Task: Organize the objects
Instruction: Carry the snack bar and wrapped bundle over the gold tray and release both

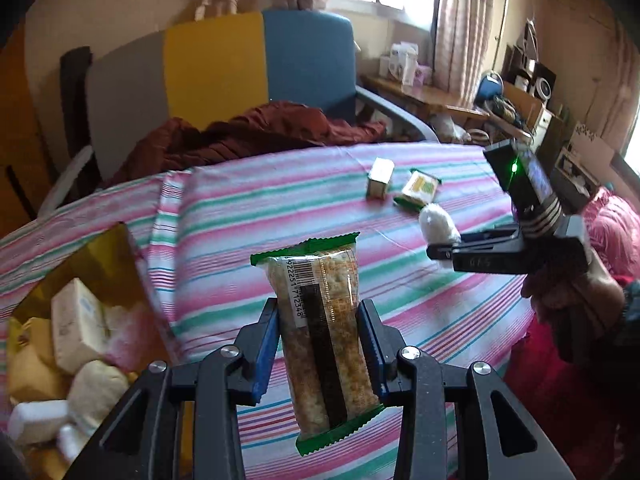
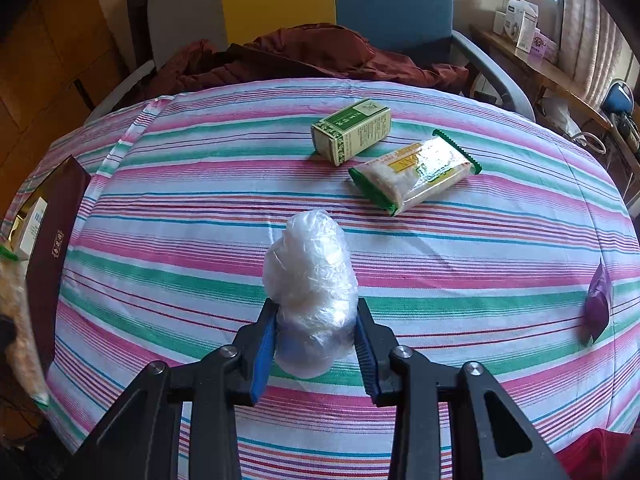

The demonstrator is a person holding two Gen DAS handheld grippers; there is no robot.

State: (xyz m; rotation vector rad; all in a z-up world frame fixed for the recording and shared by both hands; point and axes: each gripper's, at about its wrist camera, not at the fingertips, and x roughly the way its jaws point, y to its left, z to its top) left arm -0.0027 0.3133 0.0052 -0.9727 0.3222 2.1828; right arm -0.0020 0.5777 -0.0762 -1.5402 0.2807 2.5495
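Box (image 1: 72, 320) sits far left at the edge of the striped bedsheet (image 1: 280, 208), lid up, already stuffed with small cartons and pale wrapped lumps, so that looks like the collecting spot. Just right of it, the left gripper (image 1: 320, 344) clamps a cracker packet (image 1: 320, 332) across its middle, long side upright, lifted above the sheet; that hold should let it drop in end first. There's open striped cloth between packet and box, nothing in the path. Moving right, the right gripper (image 2: 316, 340) squeezes a white plastic-wrapped bundle (image 2: 310, 292) by its lower half, raised off the bed too. Beyond it lie a green carton (image 2: 352, 130) and a second cracker packet (image 2: 414, 174), just beside each other, maybe touching, not yet collected. Far right, a purple pouch (image 2: 598, 304) rests near the sheet's edge, well apart from the rest. A red garment (image 2: 312, 54) bounds the far side, with plenty of bare sheet in the middle.
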